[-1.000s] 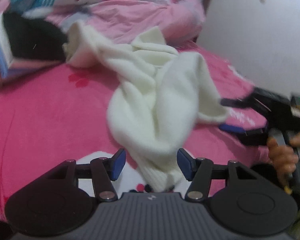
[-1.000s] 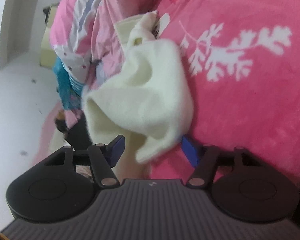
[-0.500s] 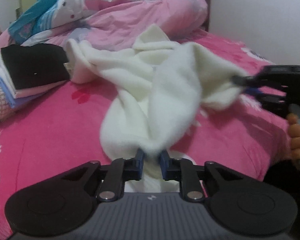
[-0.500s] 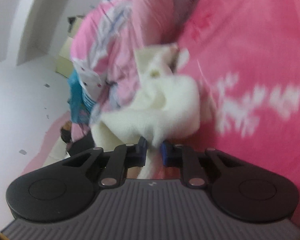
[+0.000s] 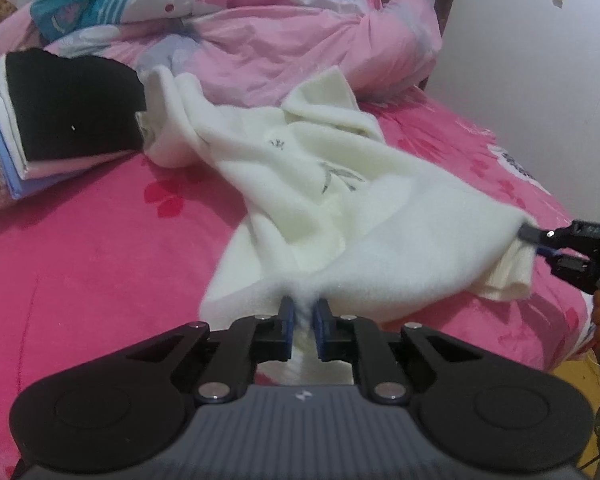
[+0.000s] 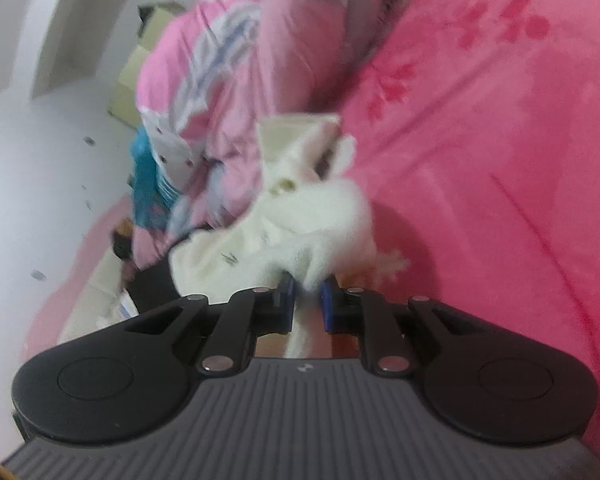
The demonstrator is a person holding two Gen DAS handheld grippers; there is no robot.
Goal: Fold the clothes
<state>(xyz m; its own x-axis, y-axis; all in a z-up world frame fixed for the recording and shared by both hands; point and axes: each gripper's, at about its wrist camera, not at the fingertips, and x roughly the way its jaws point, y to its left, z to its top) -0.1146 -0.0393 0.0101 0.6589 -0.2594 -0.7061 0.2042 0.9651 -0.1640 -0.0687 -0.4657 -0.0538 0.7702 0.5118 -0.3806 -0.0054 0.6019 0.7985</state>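
Left wrist view: left gripper (image 5: 303,317) pinches the near hem of a cream fluffy fleece garment (image 5: 340,200) rumpled on the pink floral bedspread (image 5: 80,260) — right gripper (image 5: 540,242) clamps its far edge.

Right wrist view: fingers narrow on fleece. Probably soft, light, floppy — hold edges, corners.

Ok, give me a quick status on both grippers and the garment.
Left gripper shut on cream fleece garment. Right gripper shut on its other edge. Garment bunched, stretched between them over pink bed cover. Folded clothes stack close beside it.
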